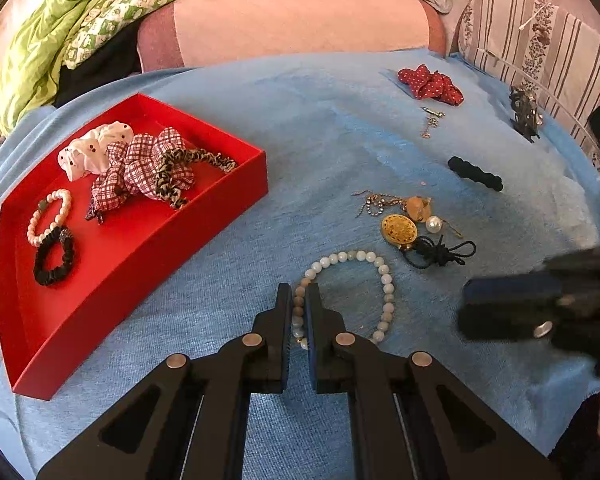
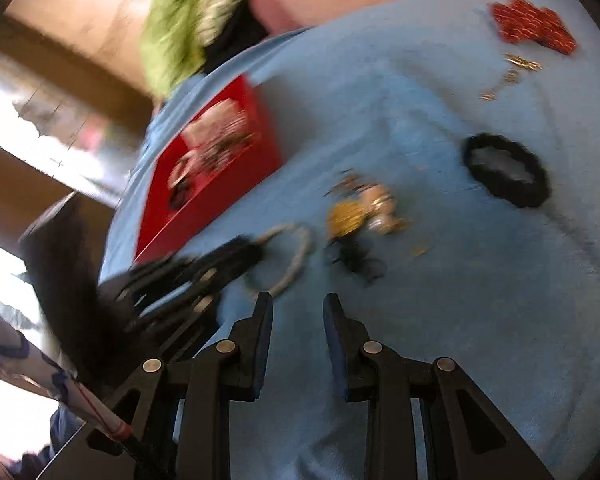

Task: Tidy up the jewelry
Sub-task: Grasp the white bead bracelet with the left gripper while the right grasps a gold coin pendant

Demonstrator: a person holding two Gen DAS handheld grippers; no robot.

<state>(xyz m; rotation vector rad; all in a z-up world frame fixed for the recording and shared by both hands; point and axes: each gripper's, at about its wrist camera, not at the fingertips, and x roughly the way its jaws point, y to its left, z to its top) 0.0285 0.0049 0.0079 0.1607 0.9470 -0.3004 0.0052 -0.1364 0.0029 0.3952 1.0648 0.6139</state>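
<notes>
A pale bead bracelet (image 1: 384,280) lies on the blue cloth (image 1: 300,120). My left gripper (image 1: 299,296) is shut on its left side, still on the cloth. It shows blurred in the right wrist view (image 2: 292,256). A red tray (image 1: 132,248) at the left holds scrunchies (image 1: 140,164), a pearl bracelet (image 1: 48,216) and a black scrunchie (image 1: 54,256). My right gripper (image 2: 298,304) is open and empty above the cloth, right of the bracelet; it shows blurred in the left wrist view (image 1: 512,304).
Loose on the cloth: a gold brooch (image 1: 398,230) with earrings and a pearl, a black cord (image 1: 440,254), a black scrunchie (image 1: 476,172), a red dotted scrunchie (image 1: 430,84), a small chain (image 1: 430,120), a dark clip (image 1: 524,114). Bedding lies behind.
</notes>
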